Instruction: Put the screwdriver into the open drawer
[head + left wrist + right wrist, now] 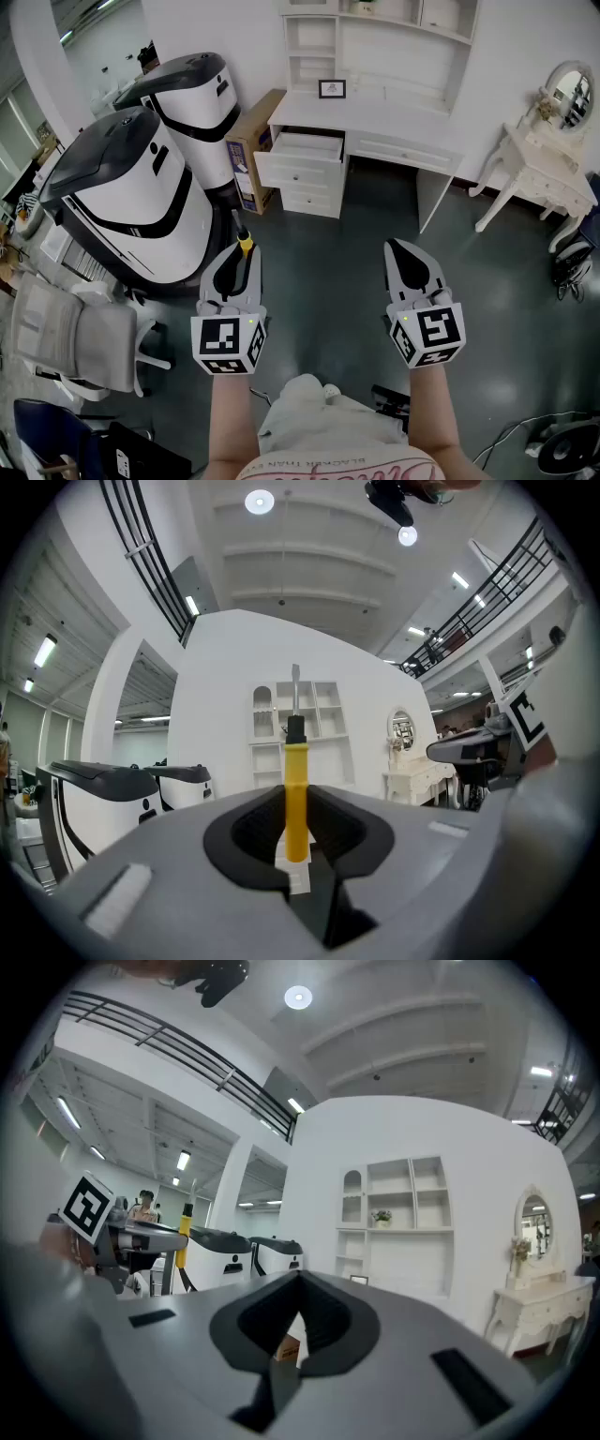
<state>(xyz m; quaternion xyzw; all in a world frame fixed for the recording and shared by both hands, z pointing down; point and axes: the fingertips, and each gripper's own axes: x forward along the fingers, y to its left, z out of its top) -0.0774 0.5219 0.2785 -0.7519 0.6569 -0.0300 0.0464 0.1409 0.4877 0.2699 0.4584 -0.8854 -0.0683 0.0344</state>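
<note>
Jaws of left gripper (pixel 240 255) pinch a slim yellow-handled screwdriver (pixel 295 789) — right gripper (pixel 298 1279) closed, empty.

Dressed in a cream top (pixel 314 427) with pink script and a line of small dark print near the lower edge. Fitted with two matching tools, the left gripper (pixel 238 253) and the right gripper (pixel 394 247): pale grey, teardrop-shaped, tapering to a point, lined in black inside the jaws. Capped at each near end by a white cube, the left cube (pixel 229 345) and the right cube (pixel 428 335), printed with black square markers and showing a tiny green light.
</note>
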